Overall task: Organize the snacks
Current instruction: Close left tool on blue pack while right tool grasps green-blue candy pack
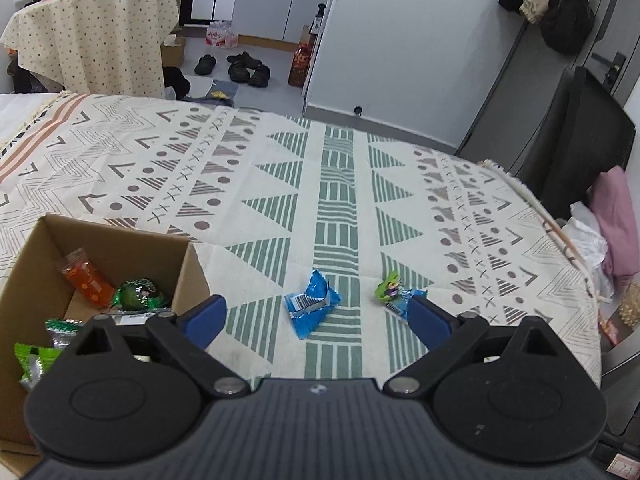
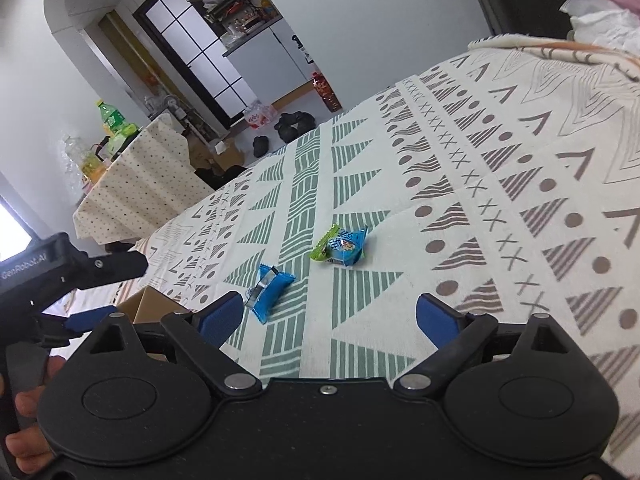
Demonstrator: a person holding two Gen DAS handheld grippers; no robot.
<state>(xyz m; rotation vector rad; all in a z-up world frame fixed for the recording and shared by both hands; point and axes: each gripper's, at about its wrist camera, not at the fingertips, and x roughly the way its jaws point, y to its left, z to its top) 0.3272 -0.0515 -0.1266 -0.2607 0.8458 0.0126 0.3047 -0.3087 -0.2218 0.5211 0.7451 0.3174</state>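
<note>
A blue snack packet point(image 1: 312, 304) lies on the patterned cloth, just ahead of my left gripper point(image 1: 316, 316), which stands open above it without touching. A green and purple snack point(image 1: 388, 288) lies on a second blue packet right by that gripper's right finger point(image 1: 428, 320). A cardboard box point(image 1: 120, 246) at the left holds an orange packet point(image 1: 86, 280) and several green ones. In the right wrist view my right gripper point(image 2: 328, 312) is open over the cloth. The blue packet point(image 2: 272, 288) lies near its left finger, and the green and blue pair point(image 2: 340, 246) lies farther ahead.
The patterned cloth point(image 1: 340, 184) covers the whole work surface, and its far and right edges drop off. A hand point(image 2: 24, 404) with the left gripper's black housing point(image 2: 52, 272) shows at the left of the right wrist view, over the box corner point(image 2: 148, 304).
</note>
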